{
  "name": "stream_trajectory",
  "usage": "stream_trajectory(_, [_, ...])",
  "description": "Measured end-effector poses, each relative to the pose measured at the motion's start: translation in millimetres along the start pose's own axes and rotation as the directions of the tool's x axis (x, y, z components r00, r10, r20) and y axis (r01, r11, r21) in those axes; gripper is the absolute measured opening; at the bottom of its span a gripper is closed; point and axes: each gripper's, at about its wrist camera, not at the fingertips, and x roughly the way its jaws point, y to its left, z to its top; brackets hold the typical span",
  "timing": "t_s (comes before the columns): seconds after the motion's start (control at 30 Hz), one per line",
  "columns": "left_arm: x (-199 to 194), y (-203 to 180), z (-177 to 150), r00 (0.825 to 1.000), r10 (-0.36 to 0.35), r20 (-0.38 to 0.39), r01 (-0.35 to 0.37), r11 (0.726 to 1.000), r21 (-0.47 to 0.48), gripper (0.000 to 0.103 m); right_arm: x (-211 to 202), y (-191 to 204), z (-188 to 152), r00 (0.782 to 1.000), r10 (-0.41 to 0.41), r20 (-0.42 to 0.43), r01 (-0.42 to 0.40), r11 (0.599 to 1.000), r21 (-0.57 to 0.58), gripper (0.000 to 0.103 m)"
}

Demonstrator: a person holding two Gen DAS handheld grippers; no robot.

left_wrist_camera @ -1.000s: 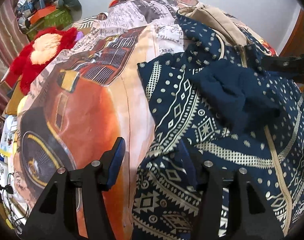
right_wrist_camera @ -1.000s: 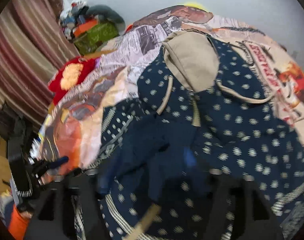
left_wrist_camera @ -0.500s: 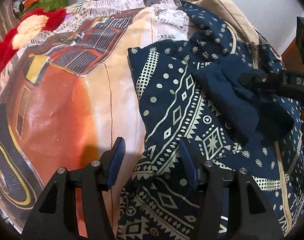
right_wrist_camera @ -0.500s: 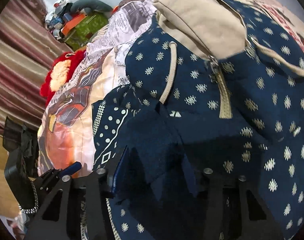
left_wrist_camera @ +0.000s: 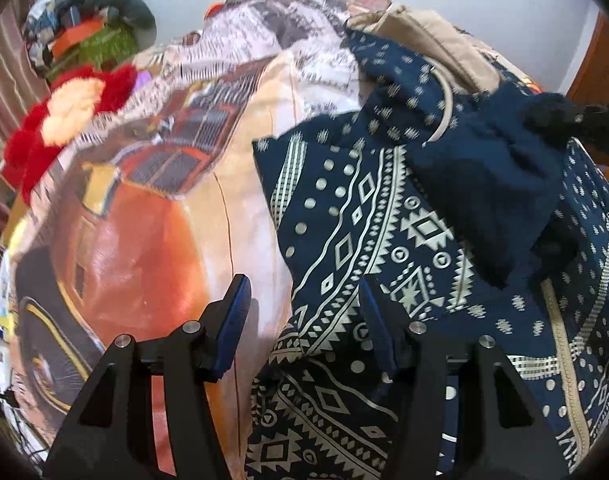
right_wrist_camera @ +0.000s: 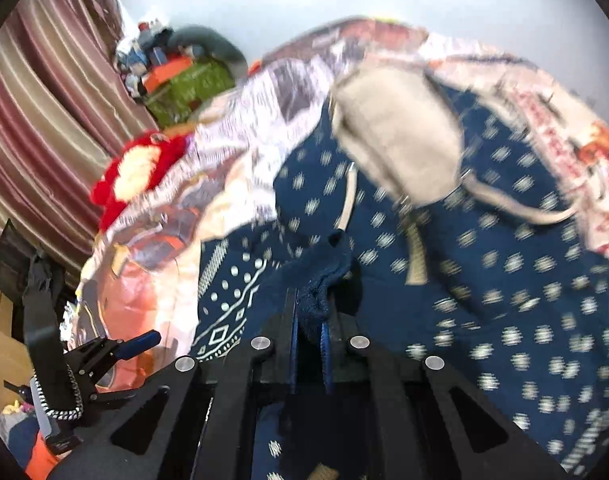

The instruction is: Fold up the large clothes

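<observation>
A navy hooded jacket with cream patterns (left_wrist_camera: 384,232) lies on the bed; it also shows in the right wrist view (right_wrist_camera: 484,280), with its beige hood (right_wrist_camera: 396,132) at the far end. My right gripper (right_wrist_camera: 310,320) is shut on the jacket's dark blue sleeve cuff (right_wrist_camera: 324,284) and holds it above the jacket front. In the left wrist view the lifted sleeve (left_wrist_camera: 488,176) hangs from the right gripper (left_wrist_camera: 576,120). My left gripper (left_wrist_camera: 304,316) is open, just above the jacket's left edge, one finger over the bedsheet.
The bedsheet (left_wrist_camera: 144,232) has an orange car print. A red and cream plush toy (left_wrist_camera: 64,120) lies at the bed's left side. A pile of boxes and clothes (left_wrist_camera: 88,32) sits in the far left corner. Striped curtains (right_wrist_camera: 44,120) hang on the left.
My right gripper has closed on the sleeve cuff and lifted it. My left gripper has drawn back a little and stays open.
</observation>
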Motion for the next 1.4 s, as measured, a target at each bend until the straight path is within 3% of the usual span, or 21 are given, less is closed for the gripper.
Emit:
stream_trajectory(0.33, [-27.3, -30.5, 13.0, 0.997, 0.016, 0.078, -0.022, 0.996, 0.082, 0.055, -81.4, -57.2, -5.6, 0.989, -0.081, 0.121, 0.074, 0.996, 0.059, 0.007])
stream_trajectory(0.5, [-18.3, -45.6, 16.0, 0.999, -0.003, 0.051, -0.003, 0.994, 0.108, 0.055, -104.1, -95.3, -15.6, 0.981, -0.147, 0.124, 0.135, 0.986, 0.099, 0.007])
stream_trajectory(0.8, [42.6, -36.3, 5.4, 0.993, 0.034, -0.114, -0.03, 0.999, 0.04, 0.056, -119.0, -159.5, -50.6, 0.97, -0.236, 0.062, 0.222, 0.959, 0.178, 0.007])
stream_trajectory(1.1, [46.9, -29.4, -0.5, 0.994, 0.048, -0.102, -0.046, 0.999, 0.023, 0.068, -120.1, -192.8, -79.9, 0.96, -0.279, -0.016, 0.275, 0.937, 0.216, 0.007])
stream_trajectory(1.4, [32.8, -38.7, 1.2, 0.988, 0.097, -0.116, -0.091, 0.995, 0.05, 0.068, -121.6, -184.6, -87.7, 0.947, -0.307, -0.098, 0.32, 0.932, 0.173, 0.008])
